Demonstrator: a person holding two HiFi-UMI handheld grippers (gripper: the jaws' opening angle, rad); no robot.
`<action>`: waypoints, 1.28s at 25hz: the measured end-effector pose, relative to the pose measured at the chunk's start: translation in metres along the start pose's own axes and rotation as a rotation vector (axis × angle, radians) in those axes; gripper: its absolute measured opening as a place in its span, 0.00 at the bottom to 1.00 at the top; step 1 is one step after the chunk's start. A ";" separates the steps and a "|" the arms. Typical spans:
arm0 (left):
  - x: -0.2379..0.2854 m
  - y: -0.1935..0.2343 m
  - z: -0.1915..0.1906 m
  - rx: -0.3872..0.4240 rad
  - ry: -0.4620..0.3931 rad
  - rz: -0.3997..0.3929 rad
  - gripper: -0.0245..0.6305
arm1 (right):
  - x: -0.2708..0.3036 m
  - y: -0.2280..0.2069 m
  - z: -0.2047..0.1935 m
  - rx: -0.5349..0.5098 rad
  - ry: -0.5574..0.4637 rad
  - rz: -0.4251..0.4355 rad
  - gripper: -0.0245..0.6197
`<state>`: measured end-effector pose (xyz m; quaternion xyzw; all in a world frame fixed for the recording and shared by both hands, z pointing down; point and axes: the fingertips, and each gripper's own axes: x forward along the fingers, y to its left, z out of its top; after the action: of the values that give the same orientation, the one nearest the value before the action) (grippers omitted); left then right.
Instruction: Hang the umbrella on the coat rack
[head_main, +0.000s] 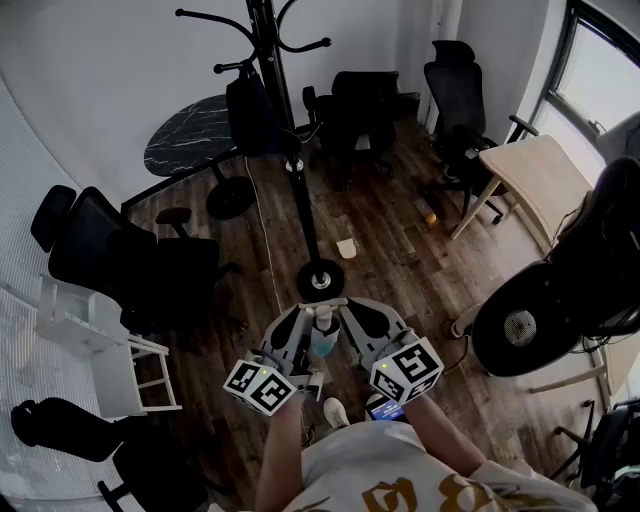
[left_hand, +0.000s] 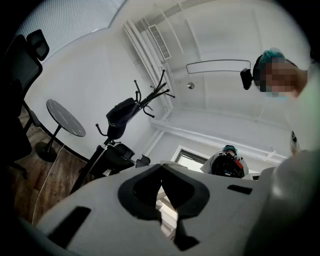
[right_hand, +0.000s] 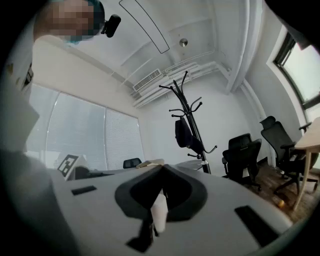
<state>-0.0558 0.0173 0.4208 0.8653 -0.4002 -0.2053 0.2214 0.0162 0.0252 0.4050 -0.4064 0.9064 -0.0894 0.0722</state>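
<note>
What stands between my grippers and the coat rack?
Nothing visible. Bare wood floor lies between the left gripper, the right gripper and the coat rack; an office chair stands off left, a pale object off right.

Office chairs (head_main: 455, 85), a round table (head_main: 190, 135) and a desk (head_main: 540, 180) stand about.

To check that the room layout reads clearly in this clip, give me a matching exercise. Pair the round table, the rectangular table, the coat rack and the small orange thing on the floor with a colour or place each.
Column one:
1. round table
2. rectangular table
3. coat rack
4. small orange object

Column two:
A. pale wood, at the right of the head view
B. dark marbled top, left of the coat rack
C. on the floor, near the rectangular table's leg
D. black pole with a dark item hanging high on it

Pairs: 1-B, 2-A, 3-D, 4-C
</note>
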 end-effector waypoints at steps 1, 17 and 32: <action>0.000 -0.001 -0.001 -0.004 -0.002 0.001 0.07 | -0.001 0.000 -0.001 0.003 0.002 0.001 0.06; 0.004 -0.014 -0.002 0.005 -0.042 0.047 0.07 | -0.015 -0.002 0.004 0.056 -0.013 0.094 0.06; 0.016 0.005 0.009 -0.028 -0.089 0.082 0.07 | 0.008 -0.012 0.000 0.083 0.001 0.124 0.06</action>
<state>-0.0543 -0.0005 0.4132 0.8350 -0.4417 -0.2400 0.2238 0.0199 0.0112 0.4078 -0.3462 0.9254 -0.1222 0.0940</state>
